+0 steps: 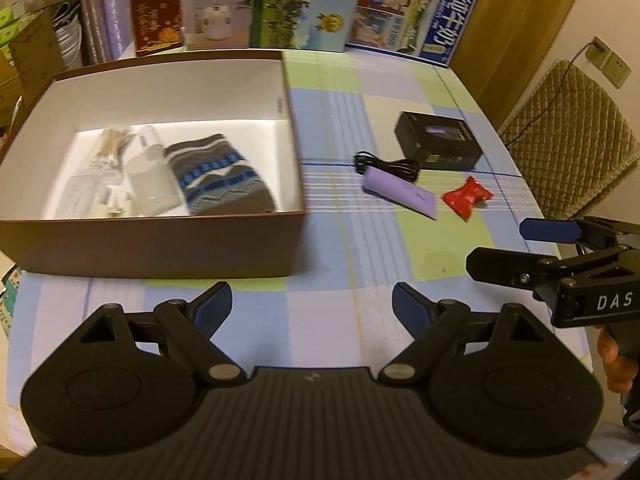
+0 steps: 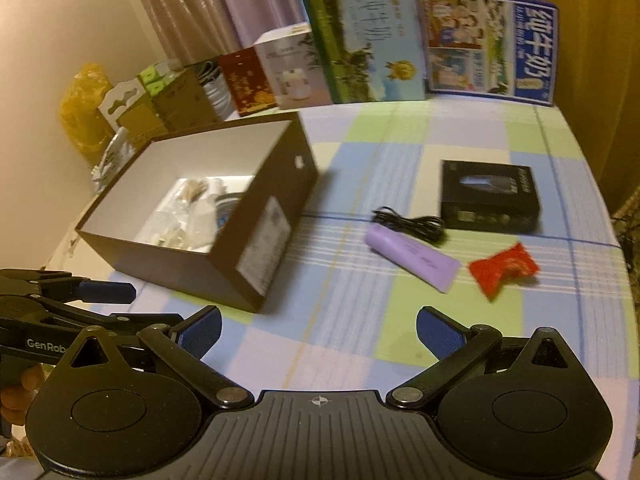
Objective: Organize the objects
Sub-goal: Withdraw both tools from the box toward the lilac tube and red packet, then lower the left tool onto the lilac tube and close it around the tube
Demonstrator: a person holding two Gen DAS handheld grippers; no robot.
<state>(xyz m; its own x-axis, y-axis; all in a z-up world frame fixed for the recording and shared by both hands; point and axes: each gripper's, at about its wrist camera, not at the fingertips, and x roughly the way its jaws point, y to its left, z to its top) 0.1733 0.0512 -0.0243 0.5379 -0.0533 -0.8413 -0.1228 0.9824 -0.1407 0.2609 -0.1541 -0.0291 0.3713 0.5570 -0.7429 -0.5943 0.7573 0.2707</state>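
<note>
A: Why does the brown cardboard box (image 1: 160, 248) sit at the table's left edge?
B: To collect things; the black carton (image 2: 490, 202), lilac tube (image 2: 414, 256) and red sachet (image 2: 502, 270) wait mid-table.
A: Jaws?
B: Left gripper (image 1: 312, 304) and right gripper (image 2: 318, 326) both gape, empty.

I saw a counter (image 1: 384, 92) under a checked cloth of blue, green and lilac, lit warm and dim. Purple curtains (image 2: 208, 4) hung behind it beside a pale wall (image 2: 60, 32). A quilted chair (image 1: 568, 128) stood by a wall socket (image 1: 608, 62).
</note>
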